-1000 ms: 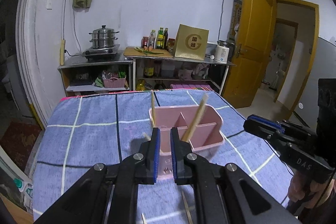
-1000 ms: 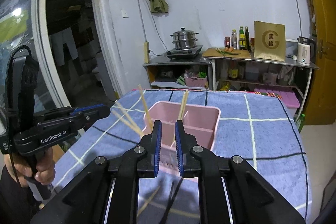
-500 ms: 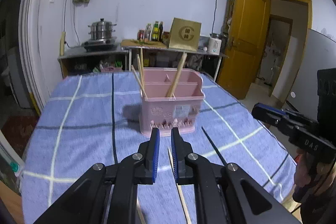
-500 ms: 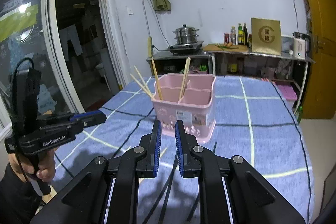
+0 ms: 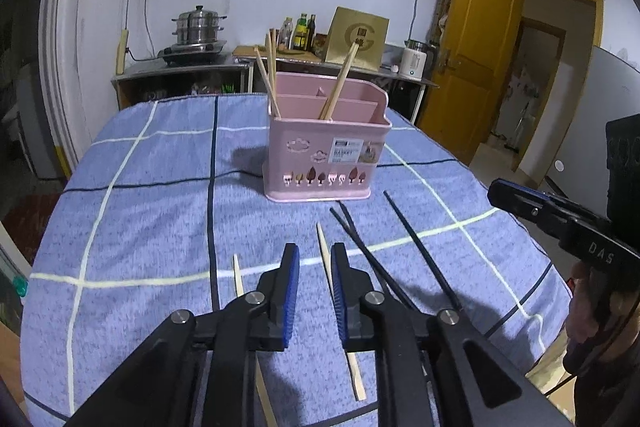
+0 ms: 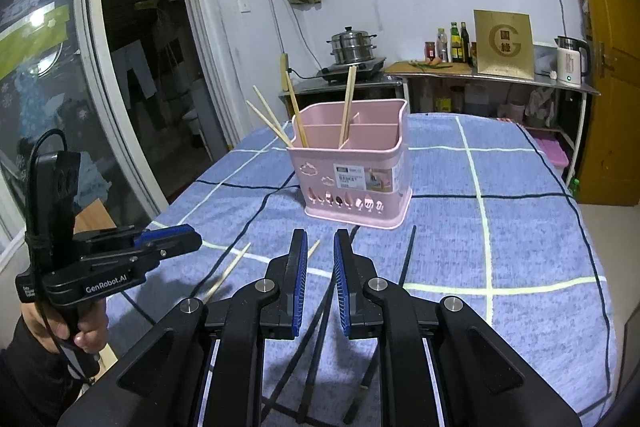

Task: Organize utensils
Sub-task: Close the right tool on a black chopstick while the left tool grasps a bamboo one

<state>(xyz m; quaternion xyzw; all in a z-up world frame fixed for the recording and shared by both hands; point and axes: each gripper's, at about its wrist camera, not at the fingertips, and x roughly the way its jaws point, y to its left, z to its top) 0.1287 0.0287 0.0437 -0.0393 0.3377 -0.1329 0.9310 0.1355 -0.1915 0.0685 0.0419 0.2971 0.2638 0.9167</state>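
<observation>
A pink utensil basket stands on the blue checked tablecloth with several wooden chopsticks upright in it. On the cloth in front of it lie wooden chopsticks and black chopsticks. My left gripper is open and empty, low over one wooden chopstick that lies between its fingers. My right gripper is open and empty above the black chopsticks. Each gripper also shows in the other's view.
The table ends close at left, right and front. Behind it stand a metal counter with a steamer pot, bottles, a gold box and a kettle. A yellow door is at the right.
Both grippers have pulled back from the basket and come down toward the cloth. Their jaws have opened a little. The loose chopsticks have come into view.
</observation>
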